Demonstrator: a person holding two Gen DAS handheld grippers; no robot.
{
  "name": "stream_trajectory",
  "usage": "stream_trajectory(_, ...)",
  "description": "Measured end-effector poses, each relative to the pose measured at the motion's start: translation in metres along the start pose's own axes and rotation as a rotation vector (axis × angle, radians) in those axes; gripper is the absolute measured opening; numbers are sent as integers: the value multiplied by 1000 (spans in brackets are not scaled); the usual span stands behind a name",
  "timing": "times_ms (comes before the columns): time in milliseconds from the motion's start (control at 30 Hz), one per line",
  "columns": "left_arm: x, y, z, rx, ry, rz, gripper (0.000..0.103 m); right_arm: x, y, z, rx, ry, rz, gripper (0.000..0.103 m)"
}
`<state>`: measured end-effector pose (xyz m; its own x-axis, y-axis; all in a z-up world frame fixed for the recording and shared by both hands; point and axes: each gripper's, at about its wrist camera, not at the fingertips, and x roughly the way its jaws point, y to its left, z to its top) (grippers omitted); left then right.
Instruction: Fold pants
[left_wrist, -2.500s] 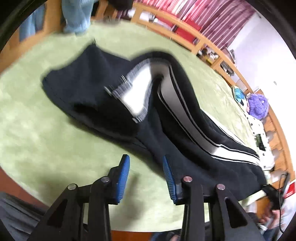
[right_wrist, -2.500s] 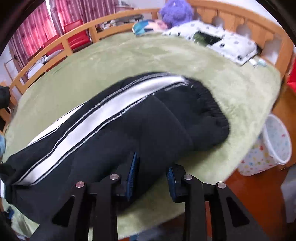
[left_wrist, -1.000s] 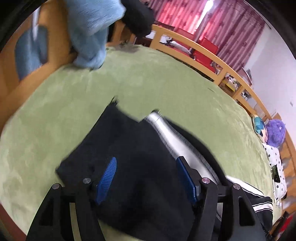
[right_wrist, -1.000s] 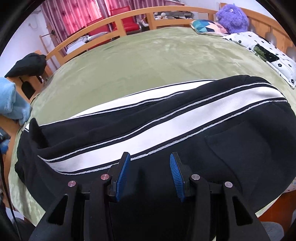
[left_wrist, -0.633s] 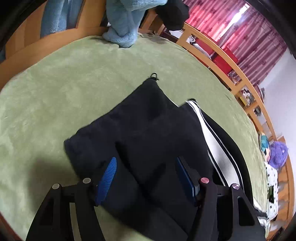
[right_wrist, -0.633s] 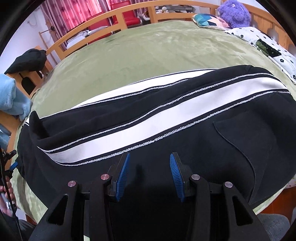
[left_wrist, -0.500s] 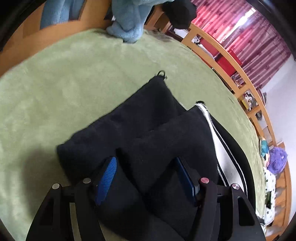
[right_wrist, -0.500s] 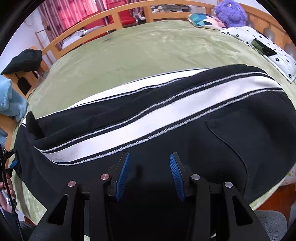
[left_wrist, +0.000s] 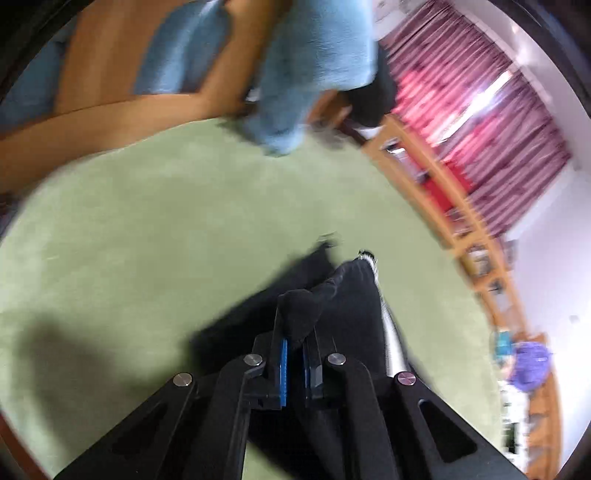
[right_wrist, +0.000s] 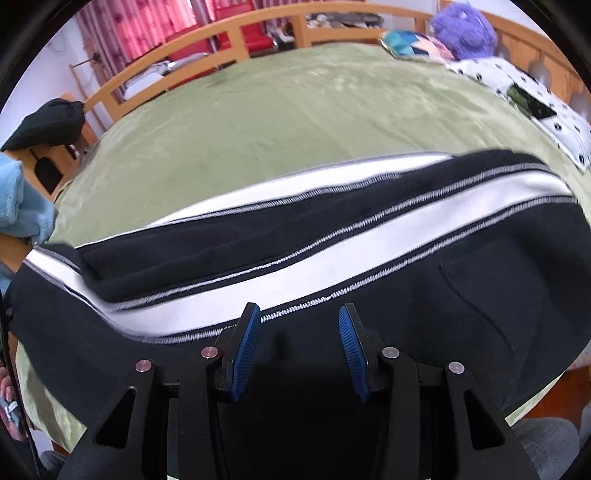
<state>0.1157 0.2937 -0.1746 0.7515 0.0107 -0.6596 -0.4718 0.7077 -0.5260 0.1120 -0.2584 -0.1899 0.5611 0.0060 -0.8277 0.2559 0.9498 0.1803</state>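
The black pants (right_wrist: 332, 258) with white stripes lie stretched across the green bed (right_wrist: 295, 110). The left gripper (left_wrist: 294, 354) is clamped on a bunched fold of the pants' end. The right gripper (right_wrist: 299, 350) hovers over the pants, jaws apart, near the lower stripe.

We see bare green blanket (right_wrist: 295, 110) beyond the pants (right_wrist: 443, 314); blue towel (left_wrist: 314, 66) overhangs the far-left edge.

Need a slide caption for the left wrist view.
Left gripper pinches a fold of the black pants above the green blanket.
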Motion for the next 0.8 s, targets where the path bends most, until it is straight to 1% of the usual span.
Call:
stream_trajectory(33, 10, 9, -4, -28, 41, 36, 6, -1, -1, -1, 1, -1, 1, 44)
stream_trajectory(67, 21, 16, -11, -51, 95, 56, 7, -1, -4, -2, 5, 2, 8, 45)
stream_trajectory(100, 28, 18, -16, -45, 120, 70, 7, -1, -6, -3, 11, 9, 15, 45)
stream_trajectory(133, 31, 15, -20, -17, 130, 107, 15, -1, -9, -4, 18, 20, 19, 45)
stream_trajectory(167, 32, 9, -23, 20, 138, 172, 28, 0, -13, -4, 21, 23, 20, 45)
stream_trajectory(200, 30, 3, -23, 41, 144, 228, 37, -1, -15, -3, 20, 22, 21, 45)
stream_trajectory(233, 27, -3, -22, 57, 145, 268, 48, -3, -18, -2, 14, 15, 23, 45)
stream_trajectory(300, 12, -20, -17, 104, 105, 254, 49, -5, -20, 2, -19, -4, 23, 45)
stream_trajectory(367, -2, -44, -13, 197, 76, 225, 49, -2, -21, 11, -83, -25, -3, 52)
stream_trajectory(400, -5, -51, -12, 220, 71, 210, 49, 1, -21, 16, -114, -32, -21, 52)
stream_trajectory(433, -6, -65, -11, 252, 74, 171, 52, 3, -20, 21, -146, -41, -29, 52)
stream_trajectory(467, -3, -77, -10, 274, 83, 140, 56, 5, -20, 25, -166, -47, -28, 52)
stream_trajectory(500, -2, -86, -10, 291, 88, 128, 57, 7, -20, 30, -188, -56, -21, 52)
stream_trajectory(567, 11, -105, -5, 324, 93, 119, 57, 16, -16, 42, -215, -61, 23, 53)
stream_trajectory(600, 12, -108, -5, 328, 92, 117, 57, 22, -13, 48, -229, -50, 60, 53)
stream_trajectory(667, 31, -119, 1, 331, 107, 109, 57, 31, -1, 55, -287, -34, 129, 53)
stream_trajectory(733, 40, -128, -4, 339, 126, 101, 57, 40, 14, 58, -376, -22, 155, 53)
stream_trajectory(767, 50, -133, -1, 350, 140, 108, 57, 45, 20, 59, -405, -10, 156, 54)
stream_trajectory(800, 46, -137, -6, 358, 143, 112, 57, 51, 25, 60, -434, 9, 167, 54)
